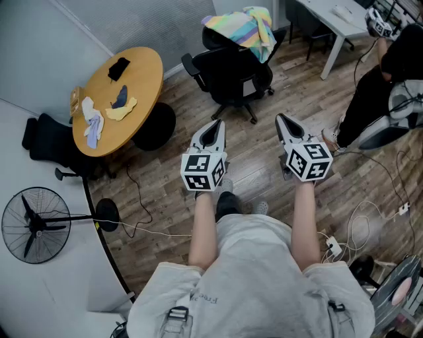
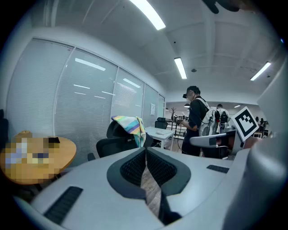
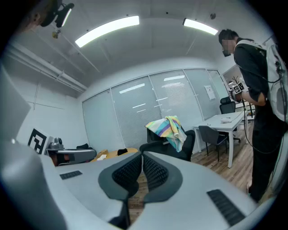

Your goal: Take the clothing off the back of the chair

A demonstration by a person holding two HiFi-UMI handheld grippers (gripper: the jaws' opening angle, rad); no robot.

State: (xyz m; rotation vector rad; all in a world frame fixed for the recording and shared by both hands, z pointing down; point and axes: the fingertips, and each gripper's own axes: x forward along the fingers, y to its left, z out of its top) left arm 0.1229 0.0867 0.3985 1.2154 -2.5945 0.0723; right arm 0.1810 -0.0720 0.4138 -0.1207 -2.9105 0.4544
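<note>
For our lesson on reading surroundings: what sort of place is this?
Probably an office: a black swivel chair, a white desk, a round wooden table and glazed partitions with blinds.

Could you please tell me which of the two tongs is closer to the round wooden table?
Left. In the head view the left tongs are to the right of the round wooden table; the right tongs lie further right, beyond them.
</note>
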